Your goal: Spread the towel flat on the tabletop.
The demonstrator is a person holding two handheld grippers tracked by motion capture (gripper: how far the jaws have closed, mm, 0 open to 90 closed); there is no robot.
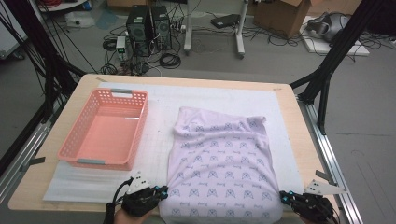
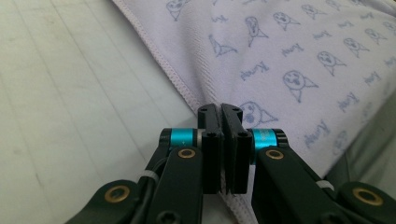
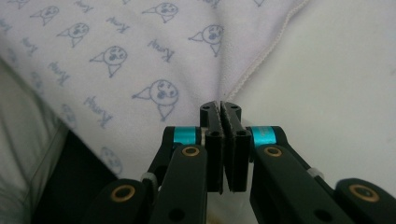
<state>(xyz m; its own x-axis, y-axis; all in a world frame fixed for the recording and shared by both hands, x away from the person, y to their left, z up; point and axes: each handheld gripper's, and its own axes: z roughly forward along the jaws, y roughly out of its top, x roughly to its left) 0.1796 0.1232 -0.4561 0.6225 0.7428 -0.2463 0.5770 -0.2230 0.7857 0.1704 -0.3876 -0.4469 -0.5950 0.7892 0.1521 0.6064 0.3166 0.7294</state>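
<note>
Gripping the printed cloth (image 1: pixel 219 158) at its two near corners, your left gripper (image 2: pixel 220 108) and right gripper (image 3: pixel 221 105) both have their jaws pinched tight on its stitched hem. It lies spread on the white mat (image 1: pixel 159 140) toward the bench's near edge, with the pink basket (image 1: pixel 106 129) near its left side.

High overhead, two close views, shared cloth (image 1: pixel 219 158)

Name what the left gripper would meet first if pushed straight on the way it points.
Likely more of the cloth it already pinches: the left gripper points across it.
</note>
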